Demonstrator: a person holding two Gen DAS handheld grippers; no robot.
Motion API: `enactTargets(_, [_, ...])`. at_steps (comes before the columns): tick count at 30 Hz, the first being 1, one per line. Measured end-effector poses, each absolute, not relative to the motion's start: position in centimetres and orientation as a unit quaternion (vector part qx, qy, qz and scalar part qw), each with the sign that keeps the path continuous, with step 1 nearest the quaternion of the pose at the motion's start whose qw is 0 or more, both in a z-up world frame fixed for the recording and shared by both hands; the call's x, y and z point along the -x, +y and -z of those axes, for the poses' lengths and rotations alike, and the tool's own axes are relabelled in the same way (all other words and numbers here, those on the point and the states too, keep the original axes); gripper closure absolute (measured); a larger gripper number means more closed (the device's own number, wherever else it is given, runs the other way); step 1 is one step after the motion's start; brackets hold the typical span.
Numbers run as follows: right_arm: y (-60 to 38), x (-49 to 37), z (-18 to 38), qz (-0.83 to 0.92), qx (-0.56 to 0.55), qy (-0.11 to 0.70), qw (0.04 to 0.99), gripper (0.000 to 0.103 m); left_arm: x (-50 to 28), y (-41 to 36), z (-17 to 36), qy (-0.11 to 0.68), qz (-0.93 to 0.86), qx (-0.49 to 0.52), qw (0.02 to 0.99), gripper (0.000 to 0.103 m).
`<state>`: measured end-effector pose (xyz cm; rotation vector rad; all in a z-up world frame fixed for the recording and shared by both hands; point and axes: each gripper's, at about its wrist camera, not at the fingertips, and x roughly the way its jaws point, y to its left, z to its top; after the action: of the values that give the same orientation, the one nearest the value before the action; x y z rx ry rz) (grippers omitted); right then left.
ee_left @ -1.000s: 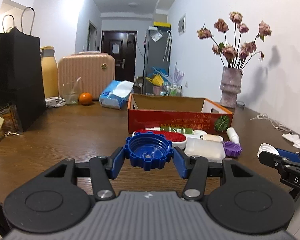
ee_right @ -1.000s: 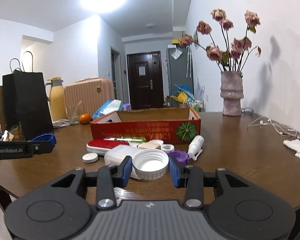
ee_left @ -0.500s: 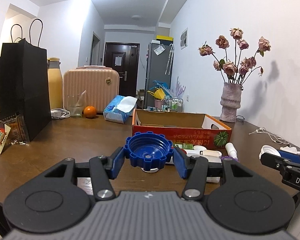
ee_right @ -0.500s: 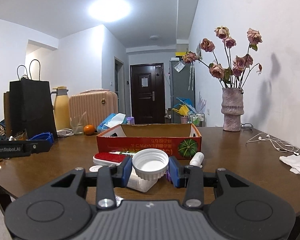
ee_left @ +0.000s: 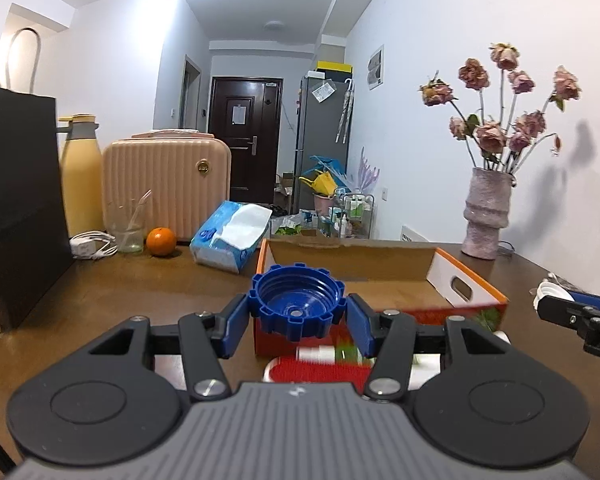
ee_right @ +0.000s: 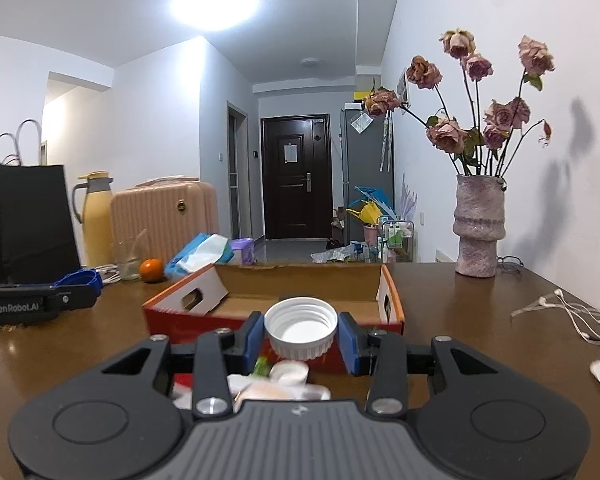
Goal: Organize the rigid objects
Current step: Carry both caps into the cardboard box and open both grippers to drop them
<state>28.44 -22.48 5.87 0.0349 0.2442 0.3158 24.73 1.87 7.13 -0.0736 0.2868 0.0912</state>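
My left gripper [ee_left: 297, 318] is shut on a blue ridged cap [ee_left: 297, 304], held open side up above the near edge of the open red cardboard box [ee_left: 466, 292]. My right gripper [ee_right: 300, 336] is shut on a white screw cap [ee_right: 301, 330], held above the near wall of the same box [ee_right: 188, 304]. Each gripper shows at the edge of the other's view: the right one [ee_left: 576, 312], the left one [ee_right: 40, 300]. A red flat item [ee_left: 320, 372] and small white items [ee_right: 288, 374] lie on the table below the grippers, partly hidden.
On the brown table [ee_left: 140, 280] stand a black paper bag [ee_left: 16, 208], a yellow flask [ee_left: 80, 184], a pink case [ee_left: 166, 188], a glass [ee_left: 130, 224], an orange [ee_left: 161, 241], a tissue pack [ee_left: 232, 236] and a vase of dried roses [ee_right: 478, 228]. Earphones [ee_right: 572, 312] lie right.
Both grippers have risen and moved forward towards the box, each still holding its cap. The loose items on the table now lie lower in both views.
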Motion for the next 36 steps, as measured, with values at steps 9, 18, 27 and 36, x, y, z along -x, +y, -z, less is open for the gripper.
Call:
enactTargets(9, [-22.1,-37.9,-7.1,-0.163,-0.015,0.131,0.978,0.064,-33.1,2.9,-8.3,0.147,-0.045,0.038,0.987,0.049])
enactTargets(18, [-21.4,-45.7,-7.2,-0.166,0.001,0.151,0.975,0.064,-40.7,4.3,-7.6,0.172,-0.050,0.029,0.983,0.049])
enactTargets(27, [-20.7,-55.7,-6.5,-0.178,0.018,0.229,0.957,0.064,-49.7,5.6,-6.5,0.254,-0.007,0.015,0.967,0.049])
enactTargets(36, [-19.5,-65.9,-4.2,-0.195,0.055,0.400,0.894,0.064,-57.8,6.7,-4.9,0.378,0.041,-0.006,0.925,0.049])
